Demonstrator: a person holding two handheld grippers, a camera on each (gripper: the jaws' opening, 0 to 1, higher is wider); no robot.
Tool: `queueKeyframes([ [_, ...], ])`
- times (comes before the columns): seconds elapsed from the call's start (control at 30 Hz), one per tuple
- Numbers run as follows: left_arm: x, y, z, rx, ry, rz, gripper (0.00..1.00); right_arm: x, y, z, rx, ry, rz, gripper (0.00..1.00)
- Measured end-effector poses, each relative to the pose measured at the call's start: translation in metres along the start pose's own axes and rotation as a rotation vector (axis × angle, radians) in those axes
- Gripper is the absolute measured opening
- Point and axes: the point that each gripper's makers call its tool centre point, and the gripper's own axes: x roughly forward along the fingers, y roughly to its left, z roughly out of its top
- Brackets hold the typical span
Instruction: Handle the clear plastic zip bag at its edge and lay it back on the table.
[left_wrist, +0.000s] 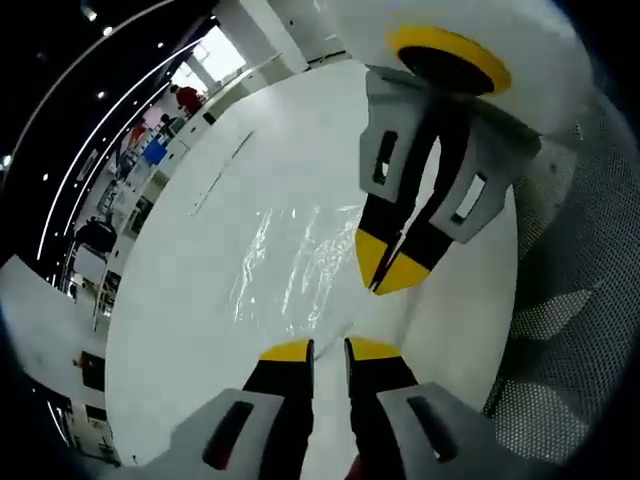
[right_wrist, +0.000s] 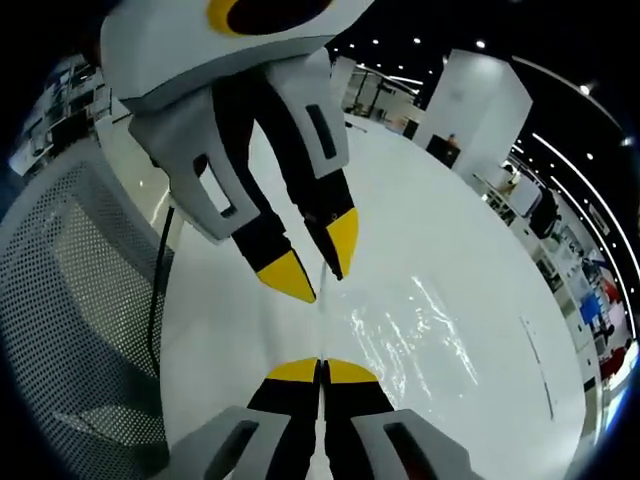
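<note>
**A:** Zip bag (left_wrist: 290, 262) first: where is it, and why does it sit like that?

**B:** It lies spread out on the white tabletop (left_wrist: 250, 190), flat enough that only its creases catch the light. Both tongs work at the near edge, which makes sense, since a limp film is easiest to control from its rim.

**A:** What are the right tongs (right_wrist: 322, 370) doing?

**B:** In the right gripper view their yellow tips are pressed together, with a thin clear edge running up out of the seam between them. I'd judge they are pinching the bag's edge. In the left gripper view the same tongs come in from above, tips meeting at a point just beside the bag's corner.

**A:** And the left tongs (left_wrist: 329, 349)?

**B:** Parted, with a narrow gap between the tips and nothing held. In the right gripper view they hang overhead, likewise spread, with the clear edge rising towards that gap. They look poised to take or steady the same edge, though I cannot tell whether the film touches them.

**A:** So how far along is it?

**B:** Most of the bag rests on the tabletop already; only the gripped edge seems raised. Letting it down gently should finish the job. A mesh chair back (right_wrist: 80, 300) stands at the tabletop's side, clear of the work.
</note>
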Motion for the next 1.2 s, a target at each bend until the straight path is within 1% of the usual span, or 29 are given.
queueKeyframes([
  [0.1,-0.001,-0.002,0.003,0.011,-0.018,-0.01,0.04,0.001,-0.002,-0.001,-0.001,0.0,-0.004,0.0],
  [0.2,0.0,-0.006,0.001,0.022,-0.016,-0.016,0.01,-0.001,-0.007,-0.002,0.005,-0.002,-0.013,0.0],
  [0.23,0.0,-0.007,0.0,0.015,-0.017,-0.025,0.0,-0.001,-0.008,-0.002,0.006,-0.004,-0.015,0.0],
  [0.47,0.0,-0.011,0.0,-0.015,-0.029,-0.027,0.0,-0.004,-0.009,-0.002,0.01,-0.013,-0.013,0.0],
  [0.53,0.0,-0.012,0.0,-0.012,-0.034,-0.031,0.0,-0.005,-0.009,-0.001,0.009,-0.022,-0.013,0.02],
  [0.7,0.001,-0.012,0.003,0.009,-0.047,-0.038,0.0,-0.008,-0.006,0.01,0.003,-0.081,0.002,0.05],
  [0.77,0.002,-0.012,0.004,0.019,-0.053,-0.042,0.0,-0.009,-0.005,0.017,-0.018,-0.1,0.006,0.05],
  [0.87,0.002,-0.013,0.007,0.029,-0.06,-0.041,0.0,-0.008,-0.005,0.02,-0.041,-0.103,0.006,0.05],
  [0.93,0.001,-0.013,0.008,0.032,-0.065,-0.042,0.0,-0.009,-0.004,0.021,-0.041,-0.103,0.012,0.05],
  [1.07,0.001,-0.015,0.009,0.04,-0.065,-0.045,0.0,-0.01,-0.002,0.022,-0.067,-0.099,0.02,0.05],
  [1.2,-0.001,-0.017,0.011,0.067,-0.068,-0.048,0.0,-0.009,0.001,0.024,-0.085,-0.106,0.034,0.04],
])
